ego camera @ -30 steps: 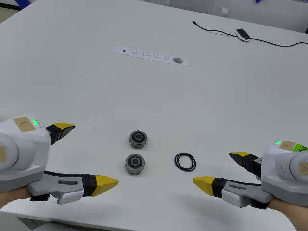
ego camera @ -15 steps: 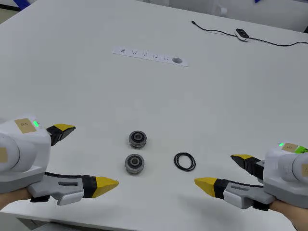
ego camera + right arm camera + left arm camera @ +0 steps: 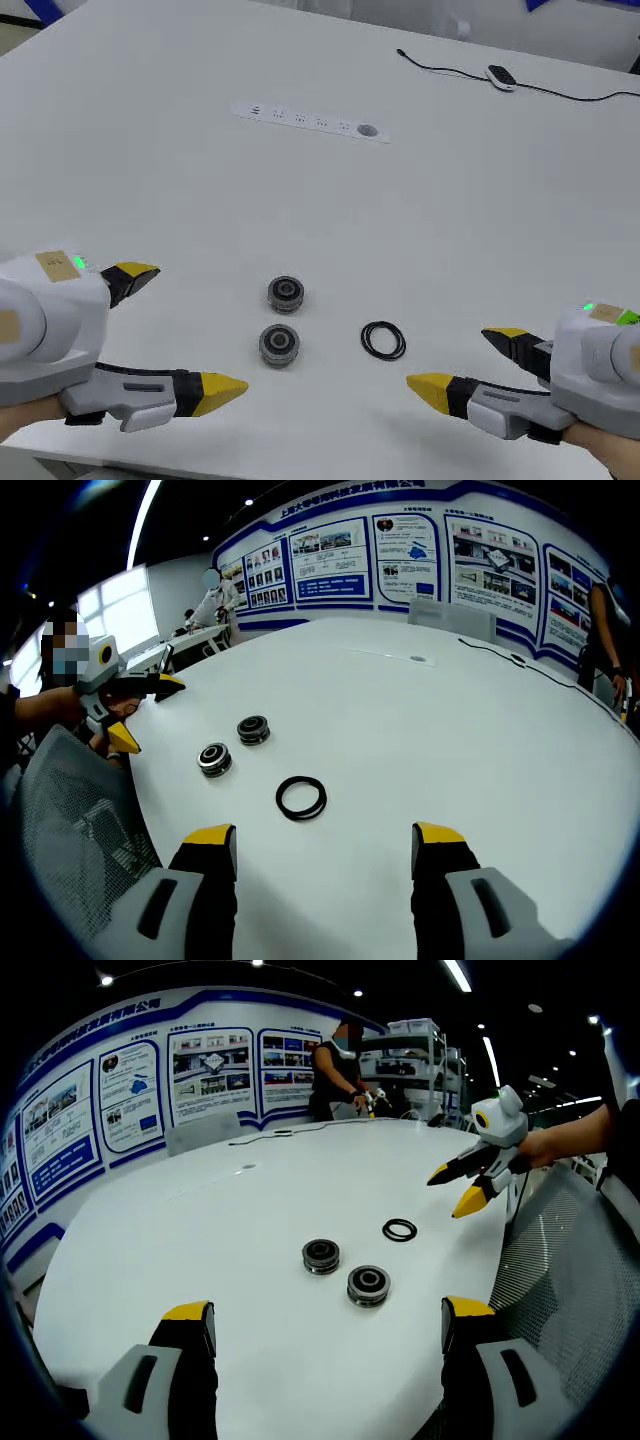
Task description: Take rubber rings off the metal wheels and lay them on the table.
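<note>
Both tools are hanging released, left tool [image 3: 195,328] and right tool [image 3: 451,358]; rubber rings [image 3: 384,339] are lying at three o'clock of the metal wheels [image 3: 280,343], perhaps needing further stripping.

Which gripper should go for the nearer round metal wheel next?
Left, probably. The open left gripper sits closer to the nearer round metal wheel; the right gripper has the loose black rubber rings lying between.
</note>
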`<state>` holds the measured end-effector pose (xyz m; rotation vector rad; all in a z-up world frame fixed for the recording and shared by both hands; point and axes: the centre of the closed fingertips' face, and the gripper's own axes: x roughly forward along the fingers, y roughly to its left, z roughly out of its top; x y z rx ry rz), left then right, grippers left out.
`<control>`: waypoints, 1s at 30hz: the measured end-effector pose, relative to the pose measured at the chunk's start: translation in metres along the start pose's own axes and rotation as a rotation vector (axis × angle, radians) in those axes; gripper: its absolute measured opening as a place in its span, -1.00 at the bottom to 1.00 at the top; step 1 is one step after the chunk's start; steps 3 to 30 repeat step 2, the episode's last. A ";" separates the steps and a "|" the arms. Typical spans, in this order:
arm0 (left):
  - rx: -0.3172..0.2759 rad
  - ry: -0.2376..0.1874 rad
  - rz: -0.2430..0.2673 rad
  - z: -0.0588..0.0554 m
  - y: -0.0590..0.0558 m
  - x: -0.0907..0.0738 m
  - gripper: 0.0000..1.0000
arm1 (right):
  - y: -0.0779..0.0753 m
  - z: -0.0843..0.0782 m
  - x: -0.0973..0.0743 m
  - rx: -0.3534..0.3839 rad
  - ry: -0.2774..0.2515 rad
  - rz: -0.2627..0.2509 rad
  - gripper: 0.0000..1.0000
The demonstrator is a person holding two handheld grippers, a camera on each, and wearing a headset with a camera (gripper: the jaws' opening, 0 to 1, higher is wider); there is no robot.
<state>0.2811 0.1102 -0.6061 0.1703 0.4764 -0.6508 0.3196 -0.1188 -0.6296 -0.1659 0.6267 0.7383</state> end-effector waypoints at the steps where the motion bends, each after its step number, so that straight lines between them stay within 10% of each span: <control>1: 0.000 -0.001 0.000 0.000 0.000 0.000 0.93 | 0.000 0.000 0.000 0.000 0.000 -0.001 0.45; 30: 0.000 -0.002 0.001 0.001 0.000 0.000 0.93 | 0.000 0.000 -0.001 0.001 0.000 -0.003 0.45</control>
